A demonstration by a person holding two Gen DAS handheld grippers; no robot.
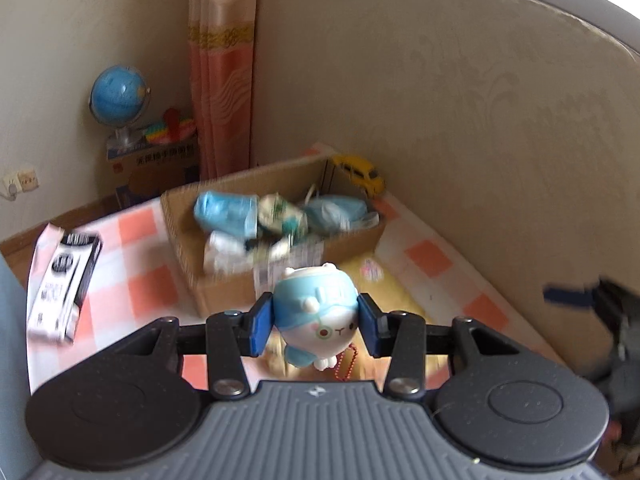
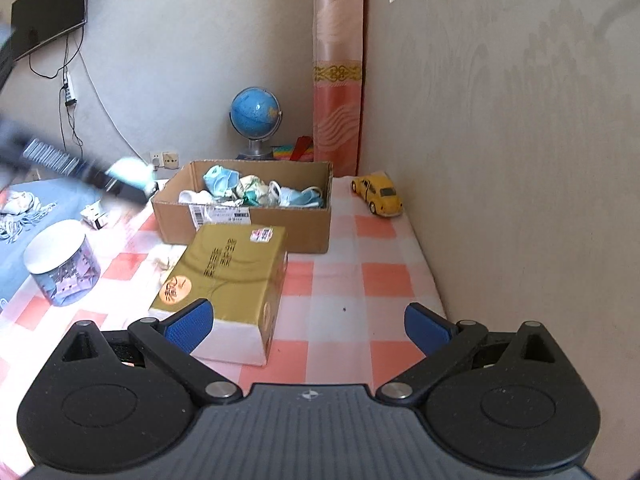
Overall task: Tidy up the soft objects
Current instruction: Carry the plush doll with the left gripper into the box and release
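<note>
Left claw (image 1: 316, 320) clamped on bunny toy (image 1: 320, 312) — round, blue-capped, white-faced | right claw (image 2: 308, 326) apart

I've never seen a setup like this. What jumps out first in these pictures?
Most striking is the little blue-and-white rabbit toy pinched between the blue fingers of the left gripper, held up above the checked cloth. Behind it sits an open cardboard box filled with crumpled face masks, with a yellow toy car beside it by the wall. The right gripper stands open and empty, near a gold box.
</note>
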